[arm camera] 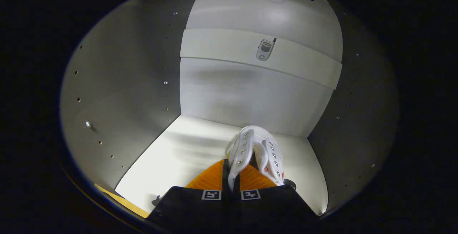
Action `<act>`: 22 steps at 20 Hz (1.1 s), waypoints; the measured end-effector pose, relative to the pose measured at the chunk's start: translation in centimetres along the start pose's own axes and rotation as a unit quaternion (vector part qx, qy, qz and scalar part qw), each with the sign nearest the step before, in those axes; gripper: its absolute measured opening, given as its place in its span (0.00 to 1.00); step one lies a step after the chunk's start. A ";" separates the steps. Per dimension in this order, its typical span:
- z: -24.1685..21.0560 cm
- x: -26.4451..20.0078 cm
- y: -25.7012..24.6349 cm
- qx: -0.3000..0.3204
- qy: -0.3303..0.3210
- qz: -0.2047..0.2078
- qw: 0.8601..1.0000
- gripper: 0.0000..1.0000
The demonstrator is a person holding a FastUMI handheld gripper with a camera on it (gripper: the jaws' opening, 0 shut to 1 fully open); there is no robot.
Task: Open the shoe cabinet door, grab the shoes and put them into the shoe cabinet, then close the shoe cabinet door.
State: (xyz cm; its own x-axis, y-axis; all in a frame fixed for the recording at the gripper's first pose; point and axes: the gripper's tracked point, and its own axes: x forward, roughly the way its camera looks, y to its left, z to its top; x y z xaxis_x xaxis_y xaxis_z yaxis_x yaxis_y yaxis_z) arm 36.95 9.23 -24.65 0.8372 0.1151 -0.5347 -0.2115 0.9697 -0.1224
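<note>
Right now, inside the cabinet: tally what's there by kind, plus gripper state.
Shoes: 1, white shoe, pinched by its eyelet flap between the orange fingers of the gripper, above the cabinet floor.
Phone-shaped items: 1, small grey phone on the back rail.
Total: 2.

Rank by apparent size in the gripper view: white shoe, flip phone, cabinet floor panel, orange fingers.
1. cabinet floor panel
2. white shoe, pinched by the gripper
3. orange fingers, near the lens, so unsure against the shoe
4. flip phone on the crossbar
</note>
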 end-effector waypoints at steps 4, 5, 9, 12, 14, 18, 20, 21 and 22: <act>-0.2 -0.2 0.5 0.017 0.009 -0.003 1.000 0.08; -0.2 -0.4 0.7 0.026 0.014 0.003 1.000 0.09; -0.1 -1.7 1.6 0.063 0.020 0.030 0.997 0.18; 0.4 -3.1 2.6 0.091 0.017 0.058 0.994 0.50; 0.9 -4.1 2.5 0.103 0.011 0.061 0.993 0.76; 2.9 -7.2 2.3 0.136 -0.016 0.071 0.988 0.97; 3.8 -8.7 1.5 0.145 -0.035 0.061 0.987 0.99; 4.2 -9.8 1.2 0.152 -0.044 0.061 0.986 0.99; 4.6 -10.9 1.0 0.157 -0.054 0.061 0.984 0.98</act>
State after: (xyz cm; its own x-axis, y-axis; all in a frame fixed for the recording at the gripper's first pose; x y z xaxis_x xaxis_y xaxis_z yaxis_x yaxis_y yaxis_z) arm 29.93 9.89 -15.09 0.8678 0.2405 -0.4348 -0.1618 0.9641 0.2104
